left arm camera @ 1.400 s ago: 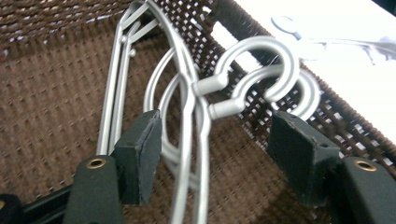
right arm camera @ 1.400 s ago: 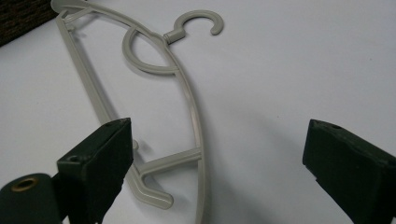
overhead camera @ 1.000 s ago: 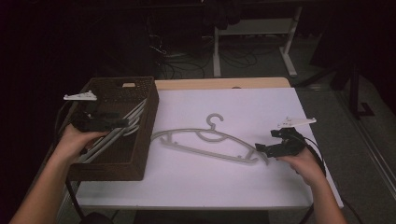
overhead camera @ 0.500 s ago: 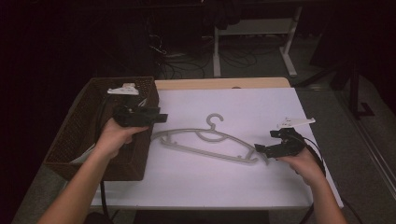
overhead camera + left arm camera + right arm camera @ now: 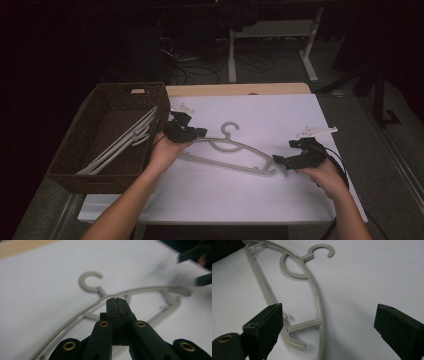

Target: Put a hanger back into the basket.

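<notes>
Moved since the earlier frame: left gripper (image 5: 186, 131), from over the basket (image 5: 107, 177) rightward to the hanger's (image 5: 235, 152) left end; its jaws have just been closing and now meet, pressed together with nothing between them, tip just above the hanger's upper arm near the hook (image 5: 90, 281). Right gripper (image 5: 295, 157) unmoved.

Hanger: grey plastic, curved shoulders, straight lower bar, small open hook pointing far; lies flat at the middle of the white tabletop (image 5: 280, 115).

Right gripper: jaws spread wide, empty, at the hanger's right end, which lies between them on the table, not touched.

Surroundings: dark woven basket at the left table edge, holding more pale hangers (image 5: 122, 142). Floor cables (image 5: 250, 62) lie beyond the far edge.
</notes>
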Demonstrator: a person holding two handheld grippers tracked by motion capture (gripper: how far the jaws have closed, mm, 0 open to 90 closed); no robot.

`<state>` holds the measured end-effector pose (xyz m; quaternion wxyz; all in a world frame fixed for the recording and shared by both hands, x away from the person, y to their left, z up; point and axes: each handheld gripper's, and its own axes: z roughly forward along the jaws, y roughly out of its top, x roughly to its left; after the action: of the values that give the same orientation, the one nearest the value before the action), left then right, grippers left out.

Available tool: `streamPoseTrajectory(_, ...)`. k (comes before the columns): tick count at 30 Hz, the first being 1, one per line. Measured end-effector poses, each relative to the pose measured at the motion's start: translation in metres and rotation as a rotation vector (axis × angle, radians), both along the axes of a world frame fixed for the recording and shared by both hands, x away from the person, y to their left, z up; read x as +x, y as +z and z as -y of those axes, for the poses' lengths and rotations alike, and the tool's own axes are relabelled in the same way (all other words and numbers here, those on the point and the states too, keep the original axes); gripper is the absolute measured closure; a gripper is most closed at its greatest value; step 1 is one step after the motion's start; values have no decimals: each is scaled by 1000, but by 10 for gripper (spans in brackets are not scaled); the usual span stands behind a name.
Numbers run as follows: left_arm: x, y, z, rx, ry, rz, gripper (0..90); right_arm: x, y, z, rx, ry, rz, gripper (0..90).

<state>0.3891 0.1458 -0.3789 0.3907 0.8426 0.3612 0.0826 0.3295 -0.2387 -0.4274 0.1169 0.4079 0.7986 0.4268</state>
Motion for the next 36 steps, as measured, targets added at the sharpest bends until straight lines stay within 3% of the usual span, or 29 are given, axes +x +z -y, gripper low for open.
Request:
streamPoseTrajectory(2,2,-5,2,21,12,1,900,0,0,0,-1,1,1,84)
streamPoseTrajectory(3,7,-20,7,51,41,-18,900,0,0,0,-1,0,0,84)
streamPoseTrajectory(4,7,-20,7,51,41,-18,900,0,0,0,0,1,0,84)
streamPoseTrajectory(9,20,-49,12,134,87,-40,900,0,0,1,0,2,-1,84)
streamPoseTrajectory(16,32,-70,13,175,132,-44,900,0,-1,1,1,3,-2,84)
streamPoseTrajectory(25,47,-73,19,182,141,-8,900,0,-1,0,1,6,-1,84)
streamPoseTrajectory(36,93,-72,35,181,147,3,900,2,-3,1,2,6,-10,85)
